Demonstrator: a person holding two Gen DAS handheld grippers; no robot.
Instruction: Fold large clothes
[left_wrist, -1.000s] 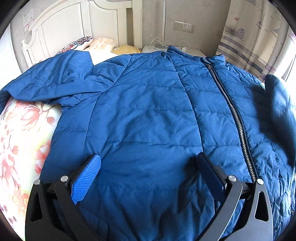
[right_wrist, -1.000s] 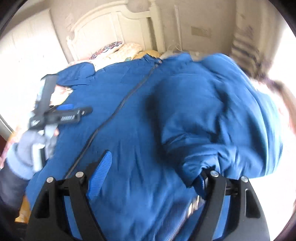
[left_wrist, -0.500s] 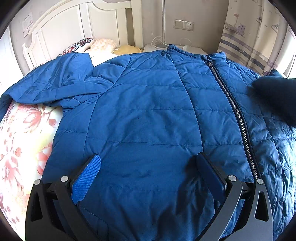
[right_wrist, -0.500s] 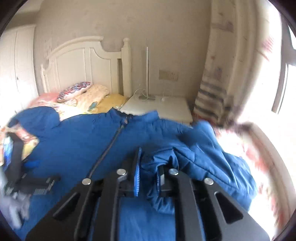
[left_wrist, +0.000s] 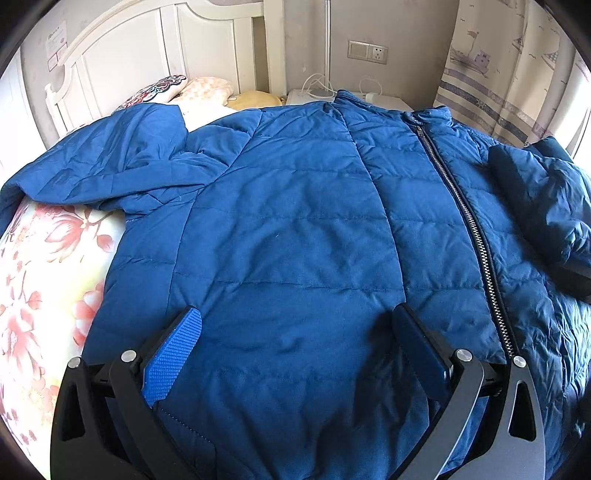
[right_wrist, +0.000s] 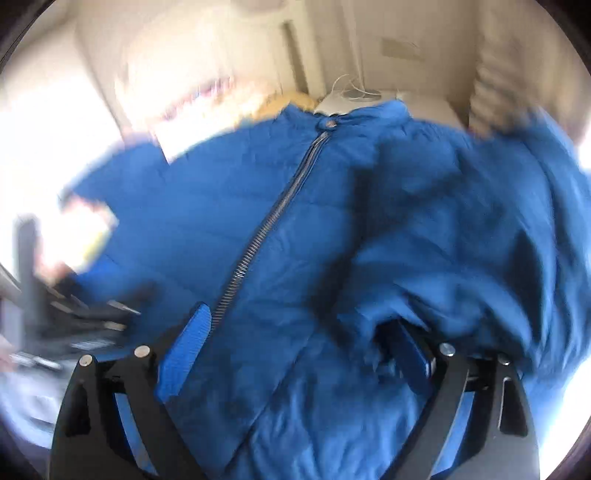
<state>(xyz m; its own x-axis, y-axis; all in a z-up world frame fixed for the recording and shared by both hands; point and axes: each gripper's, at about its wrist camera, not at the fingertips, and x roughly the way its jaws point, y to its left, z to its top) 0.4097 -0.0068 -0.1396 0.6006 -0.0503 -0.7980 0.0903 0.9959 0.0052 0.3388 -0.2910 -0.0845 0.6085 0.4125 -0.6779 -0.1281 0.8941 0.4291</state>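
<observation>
- While it lies spread front-up across the bed (left_wrist: 40, 280), the blue quilted jacket (left_wrist: 295, 229) fills most of both views, its collar at the far end toward the headboard (left_wrist: 155, 48).
- Its zipper (left_wrist: 469, 236) is closed and runs from the collar down to the near hem, right of centre in the left wrist view.
- The jacket's left-side sleeve (left_wrist: 96, 173) stretches out to the far left over the floral bedsheet.
- The right-side sleeve (left_wrist: 546, 206) is folded in over the jacket's right front, bunched and lying on the body right of the zipper.
- The left tongs (left_wrist: 295, 339) stand spread wide over the near left panel, gripping nothing; both pads sit close above the fabric, and whether they touch it I cannot tell.
- The right tongs (right_wrist: 299, 343) have just been opening and now stand released; 1 blue pad shows near the zipper (right_wrist: 266, 229), the other sits at the edge of the bunched sleeve (right_wrist: 461, 266), which no longer looks clamped, though this view is badly blurred.
- At the left edge of the right wrist view, the other tool's dark frame (right_wrist: 33, 280) appears only as a smear.
- Pillows (left_wrist: 173, 85) rest at the far end of the bed; a white bedside cabinet (left_wrist: 314, 98) and a patterned curtain (left_wrist: 506, 66) stand beyond.
</observation>
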